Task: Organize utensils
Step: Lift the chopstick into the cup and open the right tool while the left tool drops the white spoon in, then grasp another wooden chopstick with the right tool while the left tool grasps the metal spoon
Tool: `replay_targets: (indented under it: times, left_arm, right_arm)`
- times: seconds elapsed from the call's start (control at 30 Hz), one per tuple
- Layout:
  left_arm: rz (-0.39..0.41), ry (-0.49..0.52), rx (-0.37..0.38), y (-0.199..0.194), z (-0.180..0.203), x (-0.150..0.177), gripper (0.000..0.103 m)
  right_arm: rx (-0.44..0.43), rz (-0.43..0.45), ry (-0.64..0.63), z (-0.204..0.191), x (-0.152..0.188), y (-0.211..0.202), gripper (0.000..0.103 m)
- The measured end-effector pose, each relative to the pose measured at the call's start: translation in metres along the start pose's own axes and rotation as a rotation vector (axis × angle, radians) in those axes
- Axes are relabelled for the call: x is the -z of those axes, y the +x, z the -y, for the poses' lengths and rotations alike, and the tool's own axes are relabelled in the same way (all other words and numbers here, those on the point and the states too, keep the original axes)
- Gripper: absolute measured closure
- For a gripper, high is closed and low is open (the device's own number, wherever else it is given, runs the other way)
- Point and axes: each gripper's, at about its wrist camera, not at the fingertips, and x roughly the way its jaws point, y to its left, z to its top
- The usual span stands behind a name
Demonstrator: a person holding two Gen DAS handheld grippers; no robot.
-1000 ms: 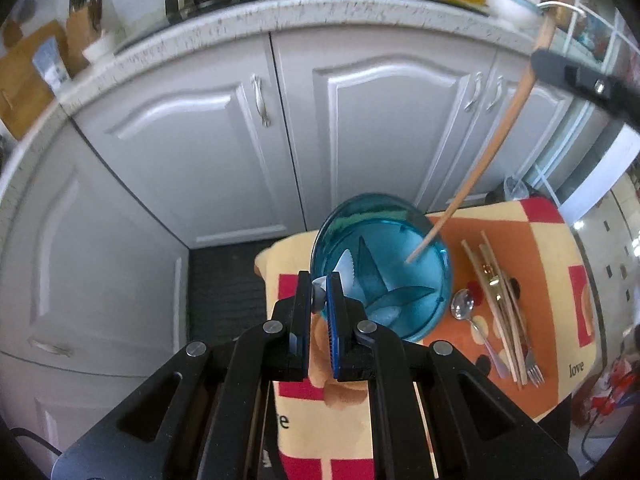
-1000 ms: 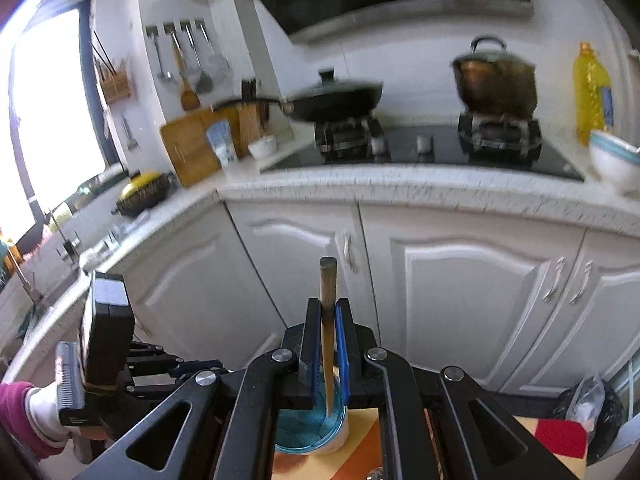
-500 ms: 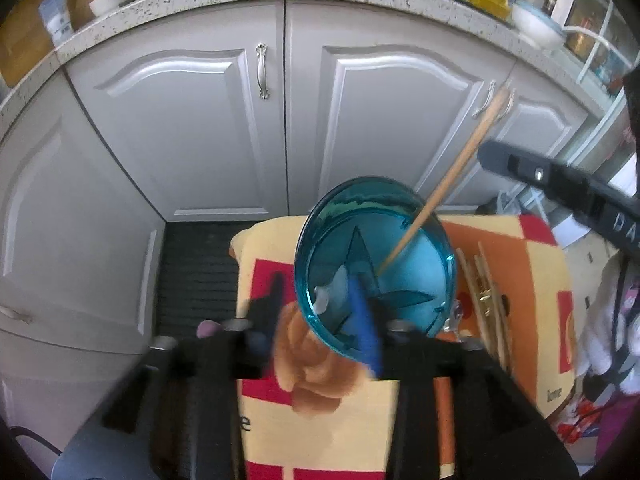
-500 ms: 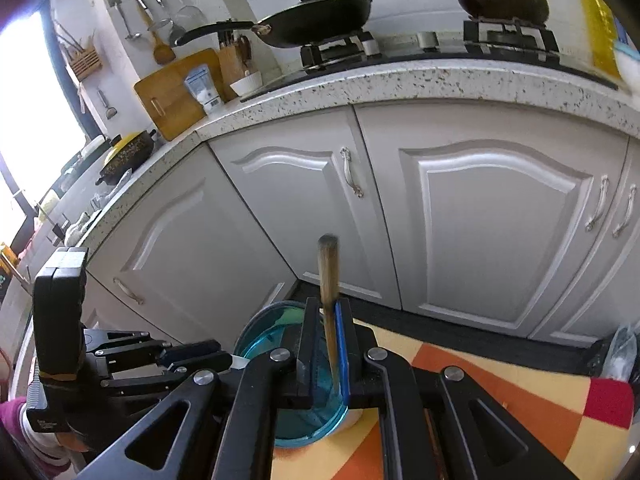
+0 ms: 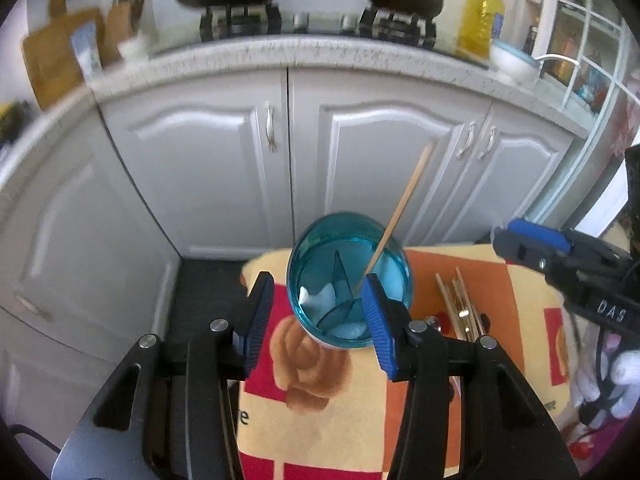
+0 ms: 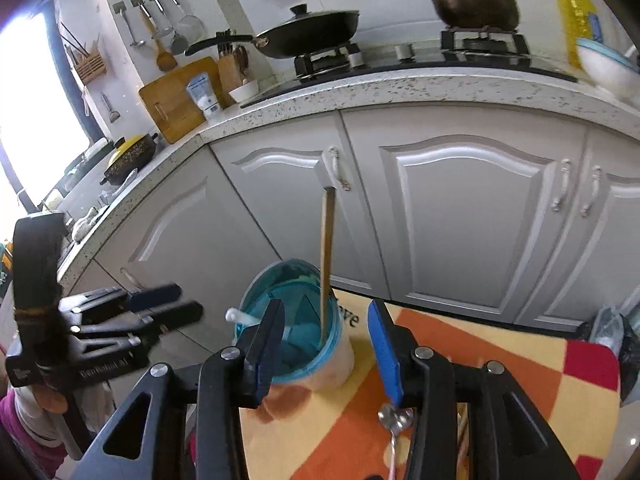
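White cabinets (image 6: 460,208) under speckled countertop (image 6: 400,88), bright window (image 6: 36,92).

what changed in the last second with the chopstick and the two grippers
The right hand-held gripper opened and let go of the wooden chopstick, which now stands alone in the blue cup. The left hand-held gripper opened too, releasing the cup's rim. The cup stayed on the patterned cloth, and the other utensils lie beside it as before.
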Motion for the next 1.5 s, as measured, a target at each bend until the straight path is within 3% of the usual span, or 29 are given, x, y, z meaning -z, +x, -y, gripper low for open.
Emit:
replay_targets:
  times: [0.27, 0.57, 0.83, 0.9, 1.07, 1.23, 1.33, 1.5]
  left_arm:
    - [0.100, 0.070, 0.010, -0.031, 0.045, 0.013, 0.058]
    - [0.093, 0.097, 0.067, -0.031, 0.091, 0.027, 0.058]
    - [0.048, 0.083, 0.125, -0.019, 0.113, 0.038, 0.058]
    - [0.031, 0.080, 0.130, -0.013, 0.114, 0.041, 0.058]
    - [-0.030, 0.079, 0.134, 0.004, 0.116, 0.058, 0.058]
    - [-0.109, 0.064, 0.153, 0.027, 0.114, 0.084, 0.058]
    - [-0.154, 0.042, 0.167, 0.042, 0.113, 0.097, 0.058]
    - [-0.207, 0.025, 0.178, 0.068, 0.112, 0.112, 0.058]
  right_arm:
    - [0.106, 0.037, 0.025, 0.009, 0.036, -0.046, 0.060]
    - [0.171, 0.056, 0.100, 0.035, 0.069, -0.085, 0.059]
    - [0.209, 0.028, 0.181, 0.062, 0.096, -0.091, 0.052]
    - [0.220, 0.001, 0.201, 0.070, 0.103, -0.087, 0.045]
    - [0.215, -0.062, 0.210, 0.089, 0.122, -0.063, 0.046]
    - [0.217, -0.181, 0.241, 0.115, 0.142, -0.011, 0.064]
    - [0.191, -0.229, 0.264, 0.125, 0.149, 0.016, 0.068]
    - [0.244, -0.288, 0.266, 0.138, 0.154, 0.048, 0.073]
